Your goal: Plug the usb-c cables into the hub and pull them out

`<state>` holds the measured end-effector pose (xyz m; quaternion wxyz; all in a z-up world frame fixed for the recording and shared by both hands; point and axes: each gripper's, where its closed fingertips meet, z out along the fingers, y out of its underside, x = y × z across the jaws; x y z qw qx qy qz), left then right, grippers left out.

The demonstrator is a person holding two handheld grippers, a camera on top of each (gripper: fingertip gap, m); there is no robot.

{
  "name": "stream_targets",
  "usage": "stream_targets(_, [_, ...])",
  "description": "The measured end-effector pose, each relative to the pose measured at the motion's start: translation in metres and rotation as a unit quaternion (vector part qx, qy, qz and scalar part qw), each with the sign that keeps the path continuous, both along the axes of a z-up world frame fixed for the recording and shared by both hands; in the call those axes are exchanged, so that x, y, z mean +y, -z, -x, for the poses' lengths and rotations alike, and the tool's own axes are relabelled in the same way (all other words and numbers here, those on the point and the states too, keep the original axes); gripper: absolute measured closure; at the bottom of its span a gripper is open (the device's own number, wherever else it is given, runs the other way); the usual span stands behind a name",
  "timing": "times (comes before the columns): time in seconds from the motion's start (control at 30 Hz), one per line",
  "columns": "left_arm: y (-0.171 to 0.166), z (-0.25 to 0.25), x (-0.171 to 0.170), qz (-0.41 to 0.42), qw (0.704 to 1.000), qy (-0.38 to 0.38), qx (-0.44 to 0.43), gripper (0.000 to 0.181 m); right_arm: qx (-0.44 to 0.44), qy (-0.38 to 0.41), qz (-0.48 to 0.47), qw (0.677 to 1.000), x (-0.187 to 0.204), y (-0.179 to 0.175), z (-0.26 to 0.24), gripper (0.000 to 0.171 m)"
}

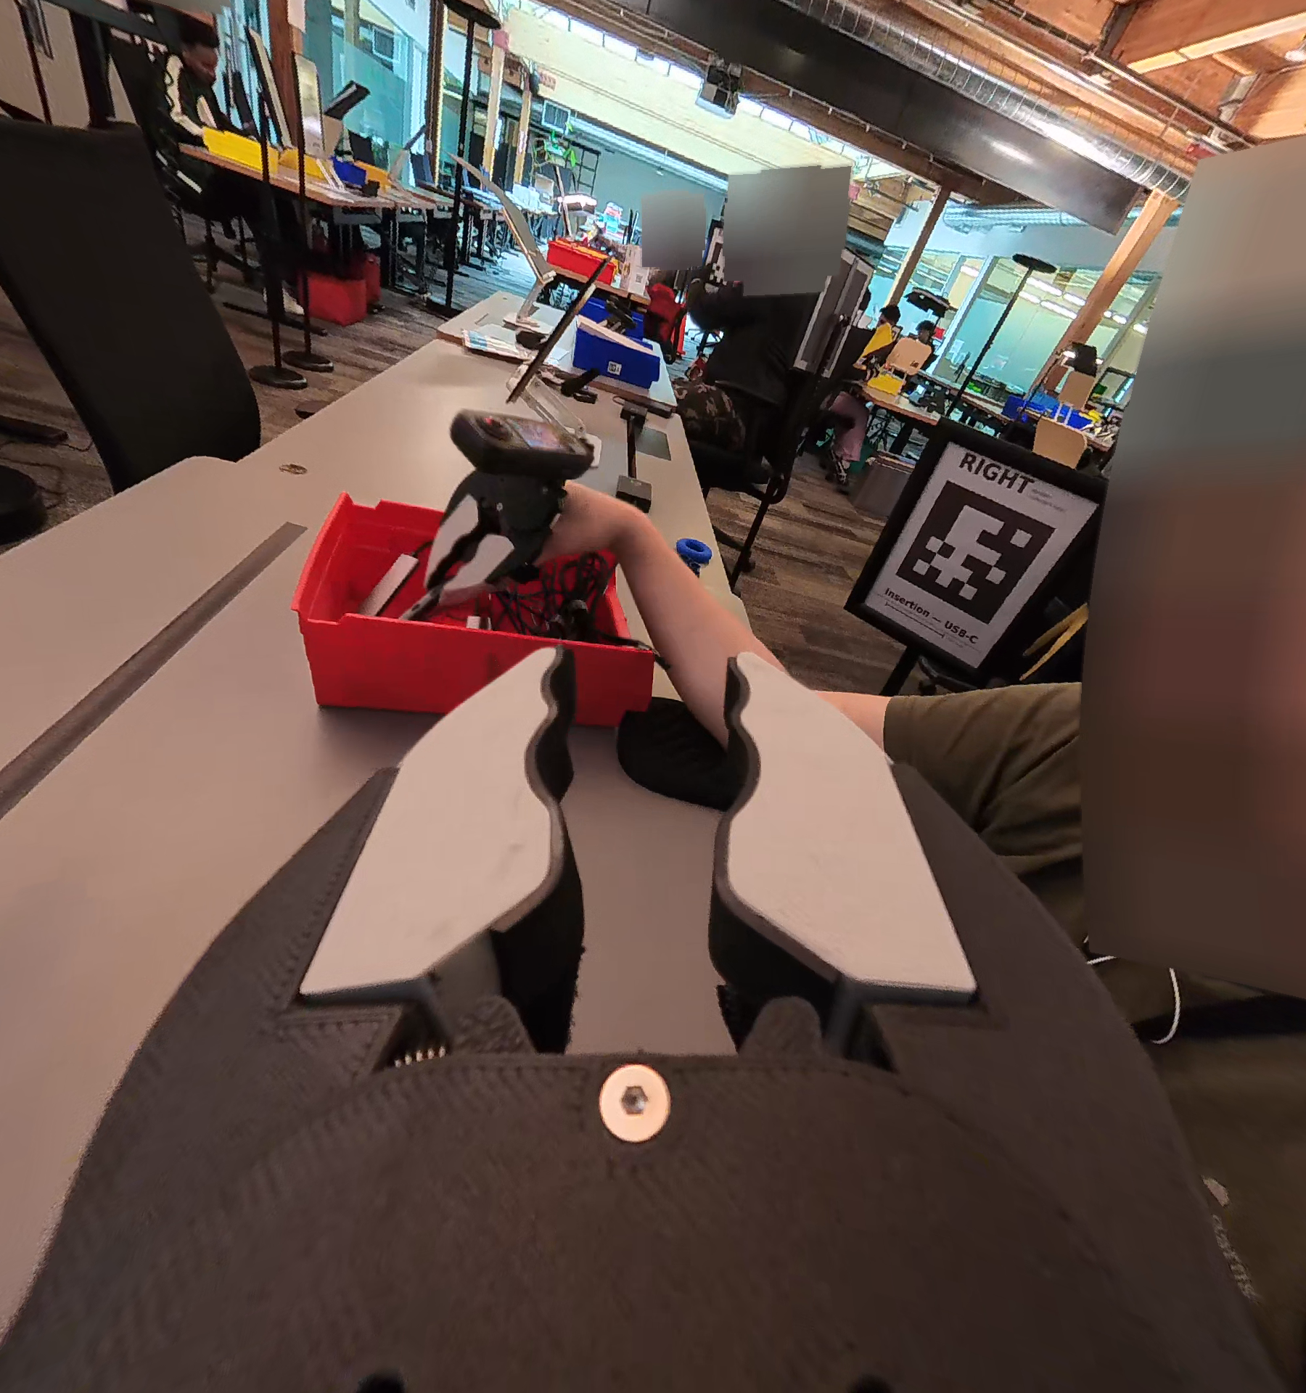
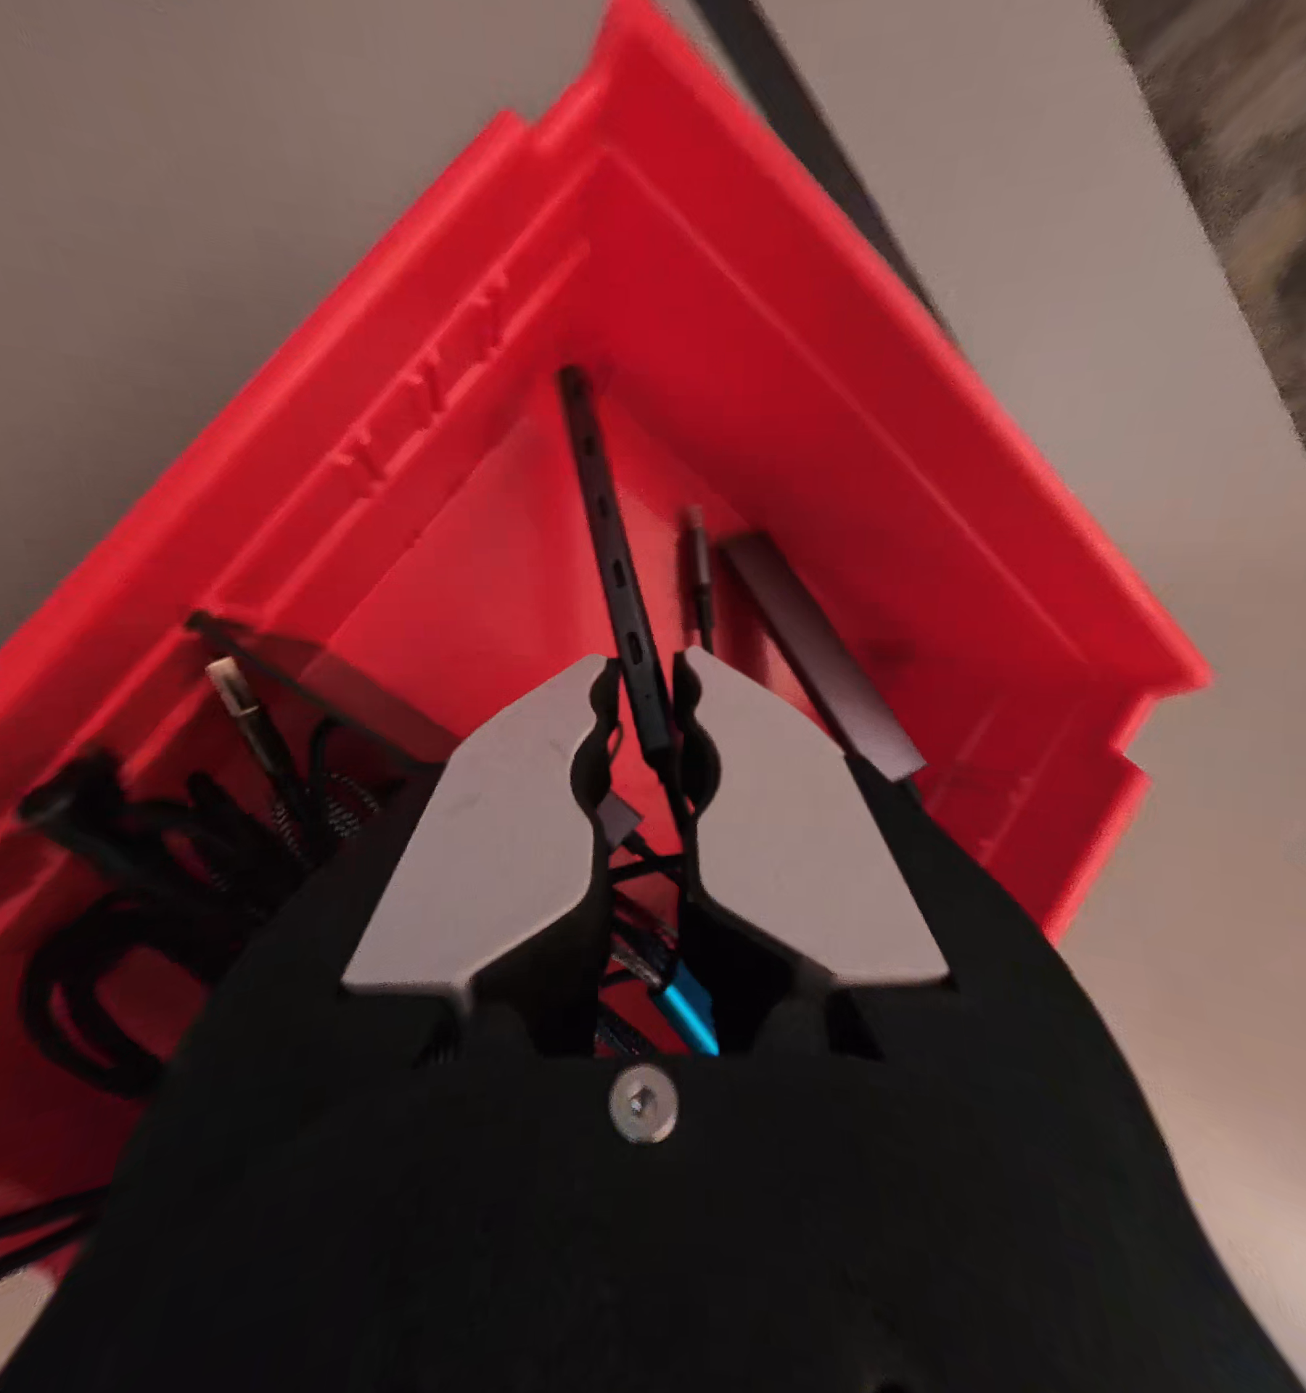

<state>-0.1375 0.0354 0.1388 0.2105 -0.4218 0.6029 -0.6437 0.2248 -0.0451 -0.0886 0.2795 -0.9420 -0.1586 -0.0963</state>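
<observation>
The right hand-held gripper (image 2: 641, 667) reaches into the red bin (image 2: 823, 392), jaws narrowed around a slim black hub (image 2: 605, 520), apparently gripping it, though blur hides contact. Lifting it out onto the table (image 1: 145, 603) seems next. Only the left view shows the left hand-held gripper (image 1: 646, 690) wide, empty, waiting; the right alone shows the tangled cables (image 2: 130, 867).

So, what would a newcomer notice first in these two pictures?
First, the bright red bin on the grey table, with the right gripper reaching into it around a thin black hub. Nearer the camera, the left gripper hangs open and empty above the table.
</observation>
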Motion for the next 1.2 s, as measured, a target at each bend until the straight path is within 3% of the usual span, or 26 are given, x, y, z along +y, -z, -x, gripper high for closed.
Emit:
stream_targets(0.2, [-0.002, 0.008, 0.012, -0.015, 0.999, -0.032, 0.013, 0.139, -0.049, 0.119, -0.073, 0.989, -0.034, -0.055, -0.030, 0.114])
stream_targets(0.3, [-0.002, 0.021, 0.047, -0.033, 0.990, -0.131, 0.037, 0.137, -0.048, 0.246, -0.087, 0.964, -0.088, -0.081, -0.052, 0.110])
stream_targets(0.43, [0.008, 0.058, 0.118, -0.077, 0.939, -0.321, 0.093, 0.133, 0.035, 0.343, -0.044, 0.938, -0.162, -0.063, -0.049, 0.110])
stream_targets(0.57, [0.007, 0.100, 0.147, -0.043, 0.915, -0.387, 0.108, 0.132, 0.141, 0.428, -0.008, 0.893, -0.203, -0.027, -0.053, 0.113])
stream_targets(0.67, [0.013, 0.130, 0.168, -0.006, 0.897, -0.424, 0.123, 0.131, 0.227, 0.420, -0.023, 0.879, -0.193, -0.009, -0.054, 0.124])
stream_targets(0.8, [0.039, 0.176, 0.214, 0.049, 0.825, -0.535, 0.174, 0.132, 0.284, 0.411, -0.017, 0.866, -0.179, -0.003, -0.049, 0.156])
stream_targets(1.0, [0.101, 0.225, 0.235, 0.052, 0.736, -0.587, 0.335, 0.135, 0.285, 0.405, 0.030, 0.868, -0.183, 0.000, -0.030, 0.161])
stream_targets(1.2, [0.149, 0.236, 0.217, 0.083, 0.703, -0.535, 0.462, 0.139, 0.322, 0.267, 0.150, 0.896, -0.173, -0.001, 0.044, 0.158])
